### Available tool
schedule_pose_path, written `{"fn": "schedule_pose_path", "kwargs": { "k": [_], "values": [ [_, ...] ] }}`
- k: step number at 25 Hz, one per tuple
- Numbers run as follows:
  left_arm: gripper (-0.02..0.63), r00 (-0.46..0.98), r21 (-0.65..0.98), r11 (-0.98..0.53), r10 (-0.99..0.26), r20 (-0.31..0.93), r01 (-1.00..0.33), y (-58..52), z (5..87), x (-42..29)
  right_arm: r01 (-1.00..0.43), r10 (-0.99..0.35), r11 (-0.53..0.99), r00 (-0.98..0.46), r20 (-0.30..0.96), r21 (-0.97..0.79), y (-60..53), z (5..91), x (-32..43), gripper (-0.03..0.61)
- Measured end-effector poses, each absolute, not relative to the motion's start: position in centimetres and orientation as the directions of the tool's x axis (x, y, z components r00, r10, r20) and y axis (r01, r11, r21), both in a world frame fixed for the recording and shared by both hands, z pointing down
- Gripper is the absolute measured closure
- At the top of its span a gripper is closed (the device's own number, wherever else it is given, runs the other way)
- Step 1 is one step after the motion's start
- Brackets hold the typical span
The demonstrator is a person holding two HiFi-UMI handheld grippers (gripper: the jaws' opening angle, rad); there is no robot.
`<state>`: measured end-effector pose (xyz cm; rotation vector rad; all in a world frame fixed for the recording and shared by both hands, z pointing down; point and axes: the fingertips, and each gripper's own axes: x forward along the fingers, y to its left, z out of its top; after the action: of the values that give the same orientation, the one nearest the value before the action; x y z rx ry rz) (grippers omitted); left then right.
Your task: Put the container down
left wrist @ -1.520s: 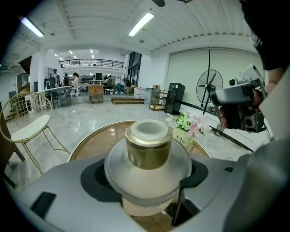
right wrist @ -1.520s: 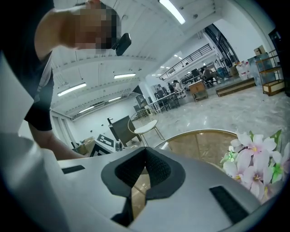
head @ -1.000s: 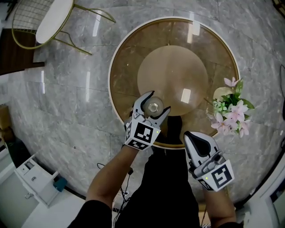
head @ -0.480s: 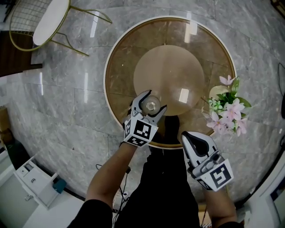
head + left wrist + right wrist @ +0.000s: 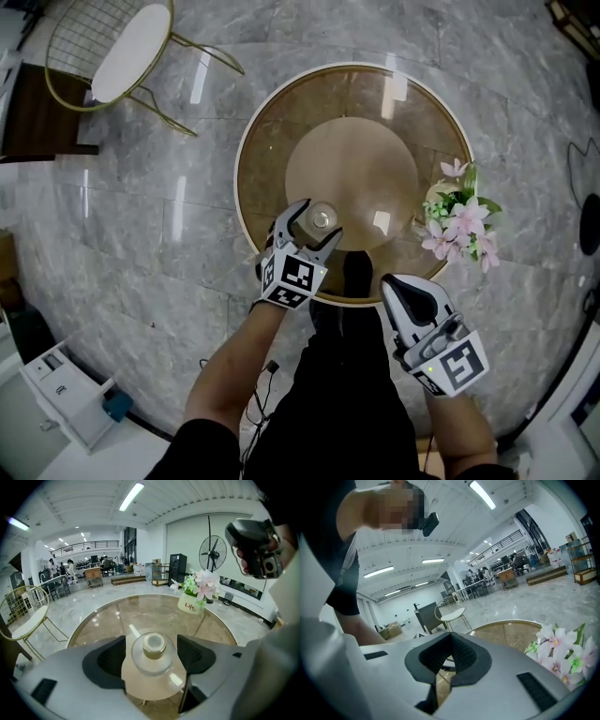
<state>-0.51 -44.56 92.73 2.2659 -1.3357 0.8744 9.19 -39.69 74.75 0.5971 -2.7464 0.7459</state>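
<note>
Flanking the container (image 5: 153, 660), left tongs (image 5: 151, 641); base unclear.

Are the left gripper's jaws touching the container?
Apart. In the left gripper view the left gripper has its jaws open, with table showing either side of the container.

The container's (image 5: 153, 654) base is hidden, so contact with the table (image 5: 117, 616) is unclear.

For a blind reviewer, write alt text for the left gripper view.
A small clear jar with a gold cap stands on a round glass table between the open jaws of the left gripper, a gap on each side. A pot of pink flowers sits at the table's far right edge.
</note>
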Motion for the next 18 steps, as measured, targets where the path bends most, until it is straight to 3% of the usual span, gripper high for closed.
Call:
{"fn": "schedule_pose_path", "kwargs": {
  "k": [4, 11, 18],
  "values": [
    [0.363, 0.351, -0.001, -0.444, -0.708, 0.613, -0.896, -42.5, 84.3, -1.5, -0.450, -0.355, 0.802, -0.888, 0.293, -0.393, -38.0, 68.1, 8.6, 0.563],
    [0.457, 0.384, 0.103, -0.384, -0.790, 0.478, -0.918, -36.5, 64.1, -2.6, -0.452, -0.389, 0.838, -0.887, 0.248, -0.305, -32.4, 51.8, 7.1, 0.563],
    [0.567, 0.473, 0.069, -0.484, -0.800, 0.369, -0.872, -32.3, 48.2, -1.6, -0.499, -0.481, 0.830, -0.866, 0.134, -0.248, -30.8, 39.8, 10.0, 0.563]
  ]
}}
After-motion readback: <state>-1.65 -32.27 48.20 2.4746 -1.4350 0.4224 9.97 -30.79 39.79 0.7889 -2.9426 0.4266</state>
